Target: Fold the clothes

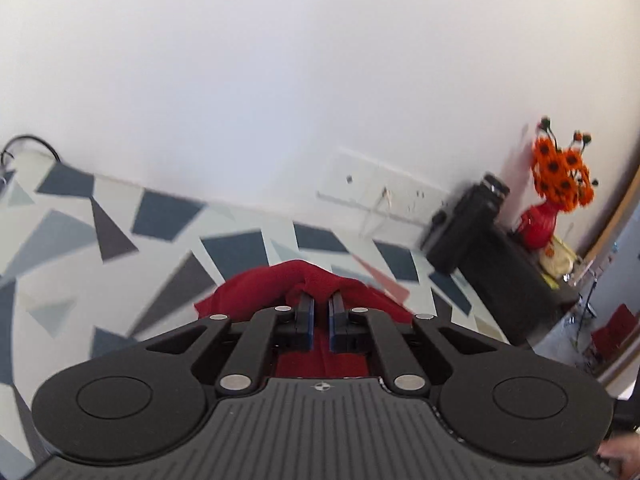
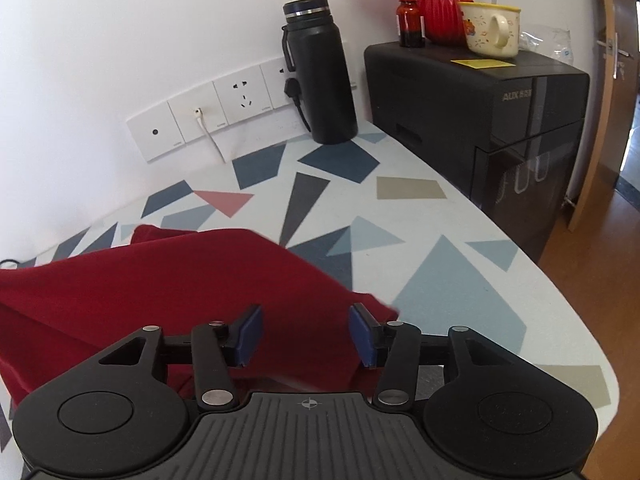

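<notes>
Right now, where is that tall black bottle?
In the right wrist view the black bottle stands at the table's far edge against the wall sockets, left of the black appliance.

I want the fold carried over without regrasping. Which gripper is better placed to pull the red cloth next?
Left, probably. The left gripper is shut on the red cloth; the right gripper hangs open above it, gripping nothing.

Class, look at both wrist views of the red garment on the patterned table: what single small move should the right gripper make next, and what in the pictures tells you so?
Probably close the right gripper on the red garment. Its jaws stand open with the cloth's near edge between the pads, while the left gripper is already shut on a bunched fold, so only one side is held.
</notes>
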Demonstrator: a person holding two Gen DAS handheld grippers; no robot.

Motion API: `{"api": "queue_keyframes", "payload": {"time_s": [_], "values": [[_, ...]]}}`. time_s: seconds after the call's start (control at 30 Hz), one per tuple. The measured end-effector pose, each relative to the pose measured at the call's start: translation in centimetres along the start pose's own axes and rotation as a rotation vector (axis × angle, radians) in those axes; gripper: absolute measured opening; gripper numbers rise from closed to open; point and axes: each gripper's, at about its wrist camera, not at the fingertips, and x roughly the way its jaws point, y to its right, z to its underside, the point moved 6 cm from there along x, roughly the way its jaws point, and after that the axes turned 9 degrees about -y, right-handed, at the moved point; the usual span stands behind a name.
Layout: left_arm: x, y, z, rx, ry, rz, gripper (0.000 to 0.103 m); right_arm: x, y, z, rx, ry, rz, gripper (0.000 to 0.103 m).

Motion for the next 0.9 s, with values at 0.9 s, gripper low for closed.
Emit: {"api": "queue_keyframes", "payload": {"time_s": [0.9], "values": [[-4.1,-2.1,-6.1,-0.014,0.195,-0.043,0.007,2.0,-10.0,7.0,-0.240,-0.396,-0.462,0.022]]}}
